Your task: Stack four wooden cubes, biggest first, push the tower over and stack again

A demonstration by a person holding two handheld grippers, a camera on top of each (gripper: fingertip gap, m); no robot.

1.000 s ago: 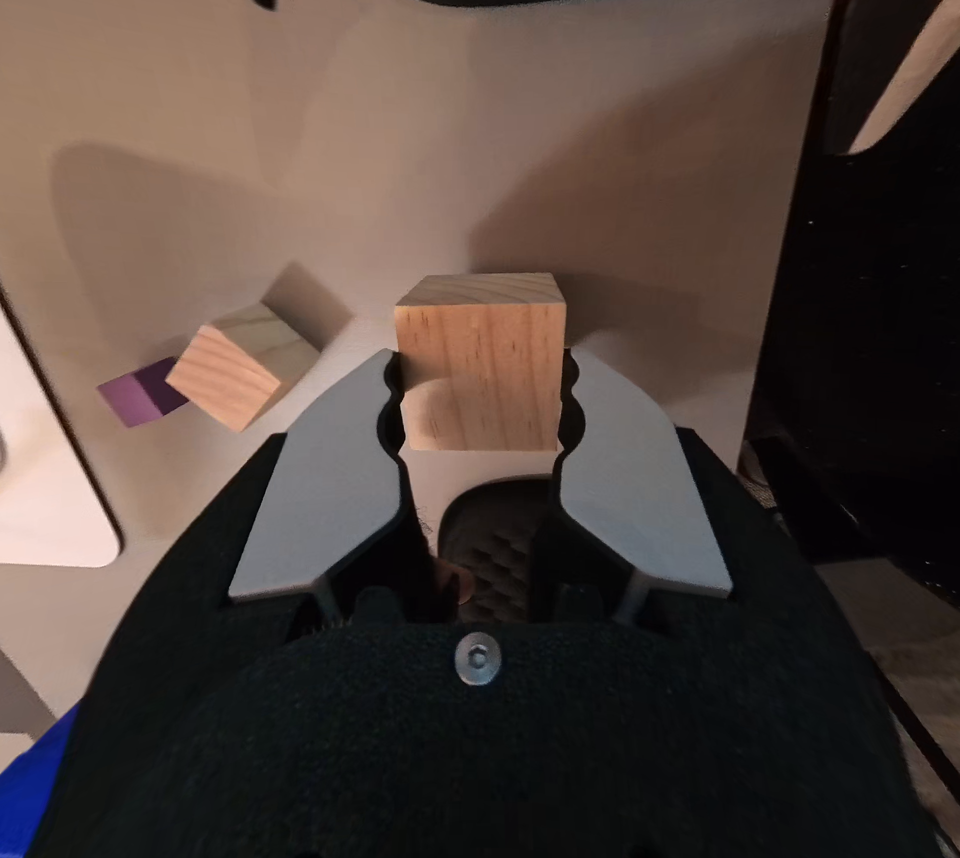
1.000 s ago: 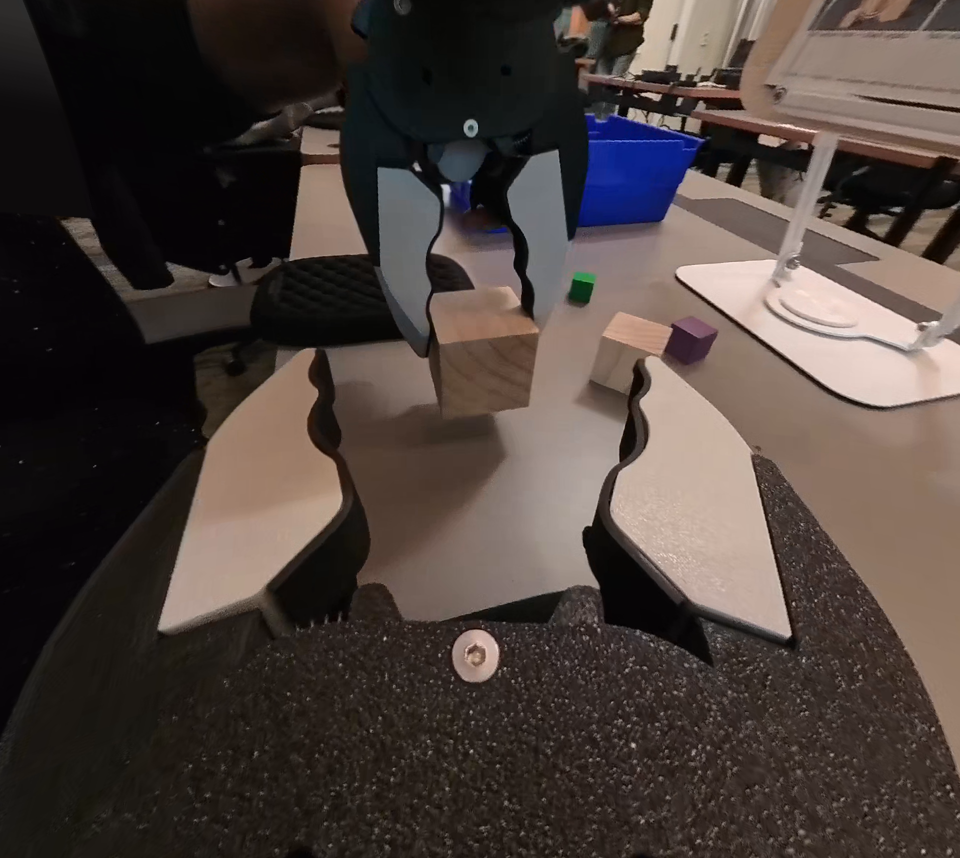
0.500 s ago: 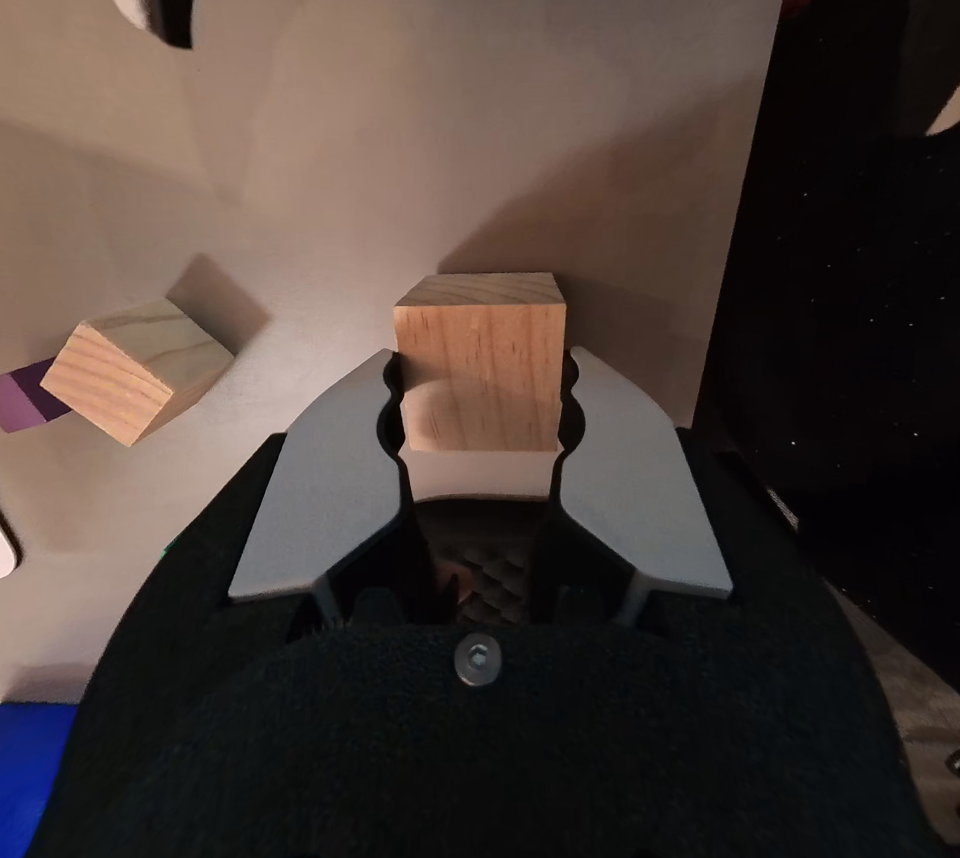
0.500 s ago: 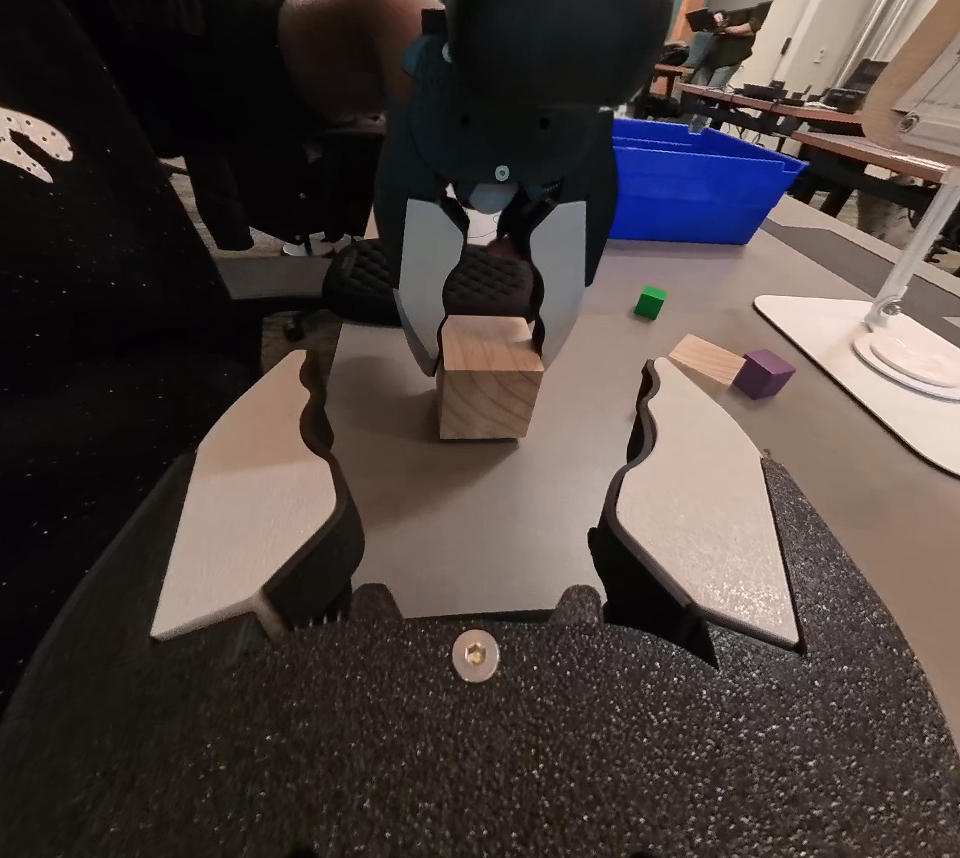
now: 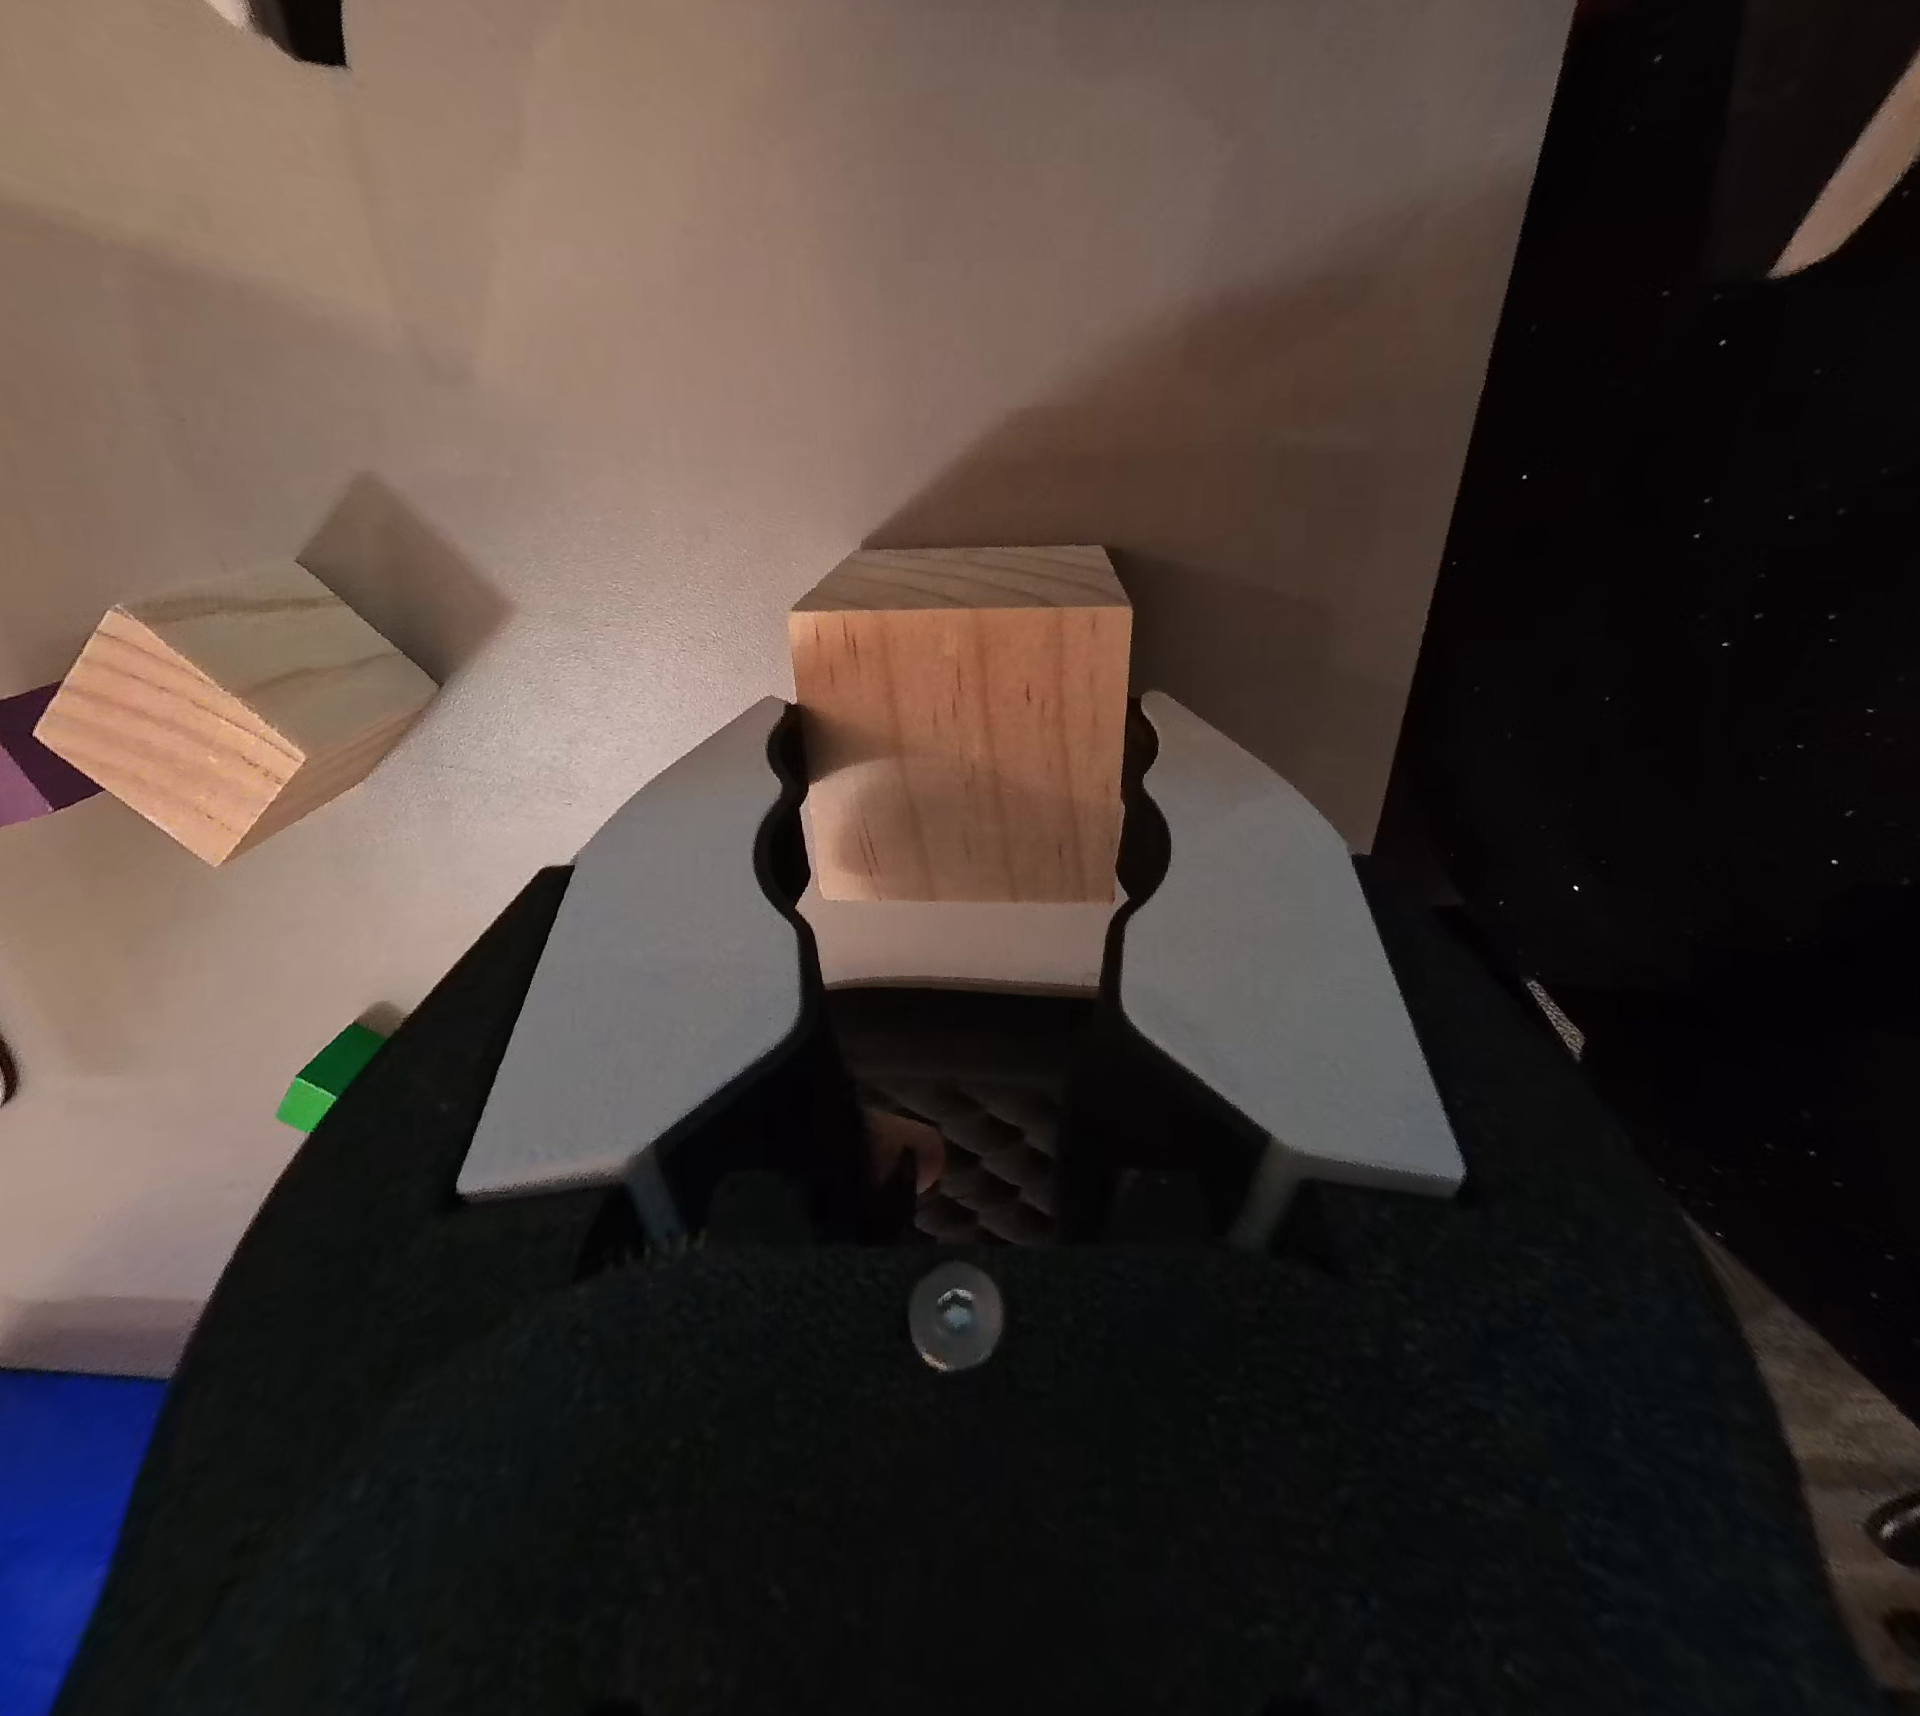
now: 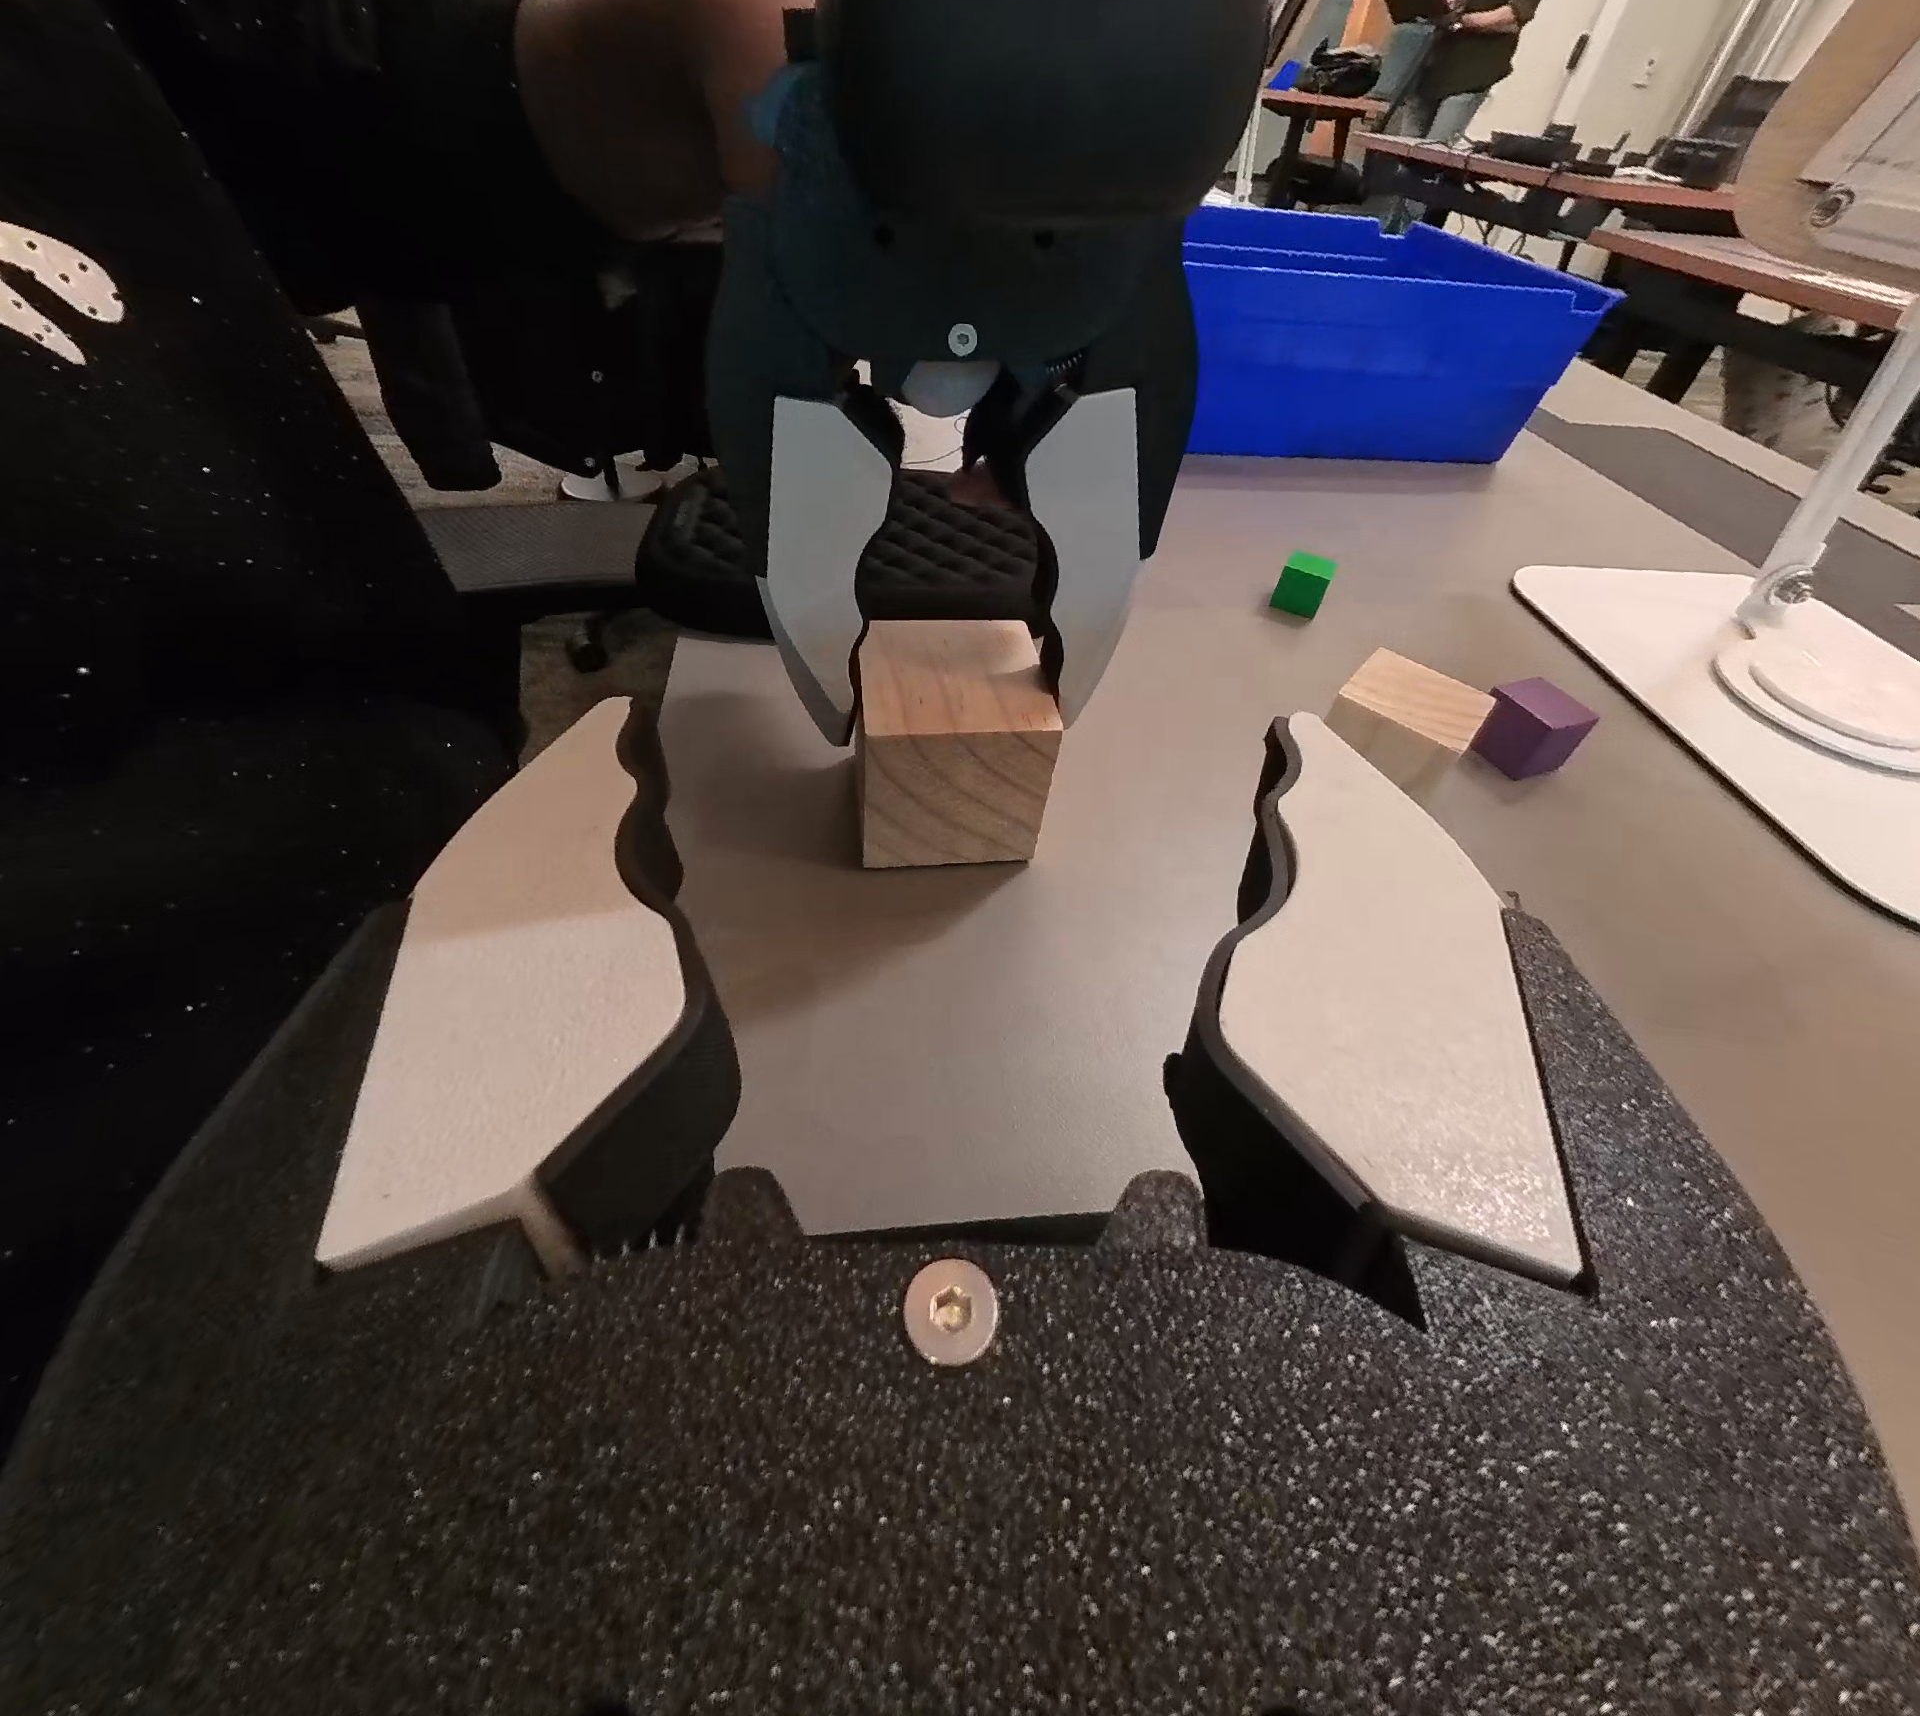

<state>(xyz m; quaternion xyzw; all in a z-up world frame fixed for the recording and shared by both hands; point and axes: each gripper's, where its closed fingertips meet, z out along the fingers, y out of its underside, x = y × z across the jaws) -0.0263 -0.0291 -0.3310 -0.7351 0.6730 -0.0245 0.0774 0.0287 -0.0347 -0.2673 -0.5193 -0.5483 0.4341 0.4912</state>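
Currently a wooden cube (image 6: 951, 767) is clamped between the left gripper (image 6: 948, 700) fingers at frame centre, its base set flat on the grey table (image 6: 935, 1074); upright, no long axis. Right gripper (image 6: 961, 819) is spread wide, empty. Second wooden block (image 6: 1403, 721), purple cube (image 6: 1532, 726), green cube (image 6: 1302, 583) are left lying to the right

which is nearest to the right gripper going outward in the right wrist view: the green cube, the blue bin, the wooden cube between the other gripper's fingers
From the right gripper:
1. Wooden cube, straight ahead, clamped by the left gripper and resting on the table.
2. Green cube, farther back and to the right.
3. Blue bin, at the table's far end, right of centre.
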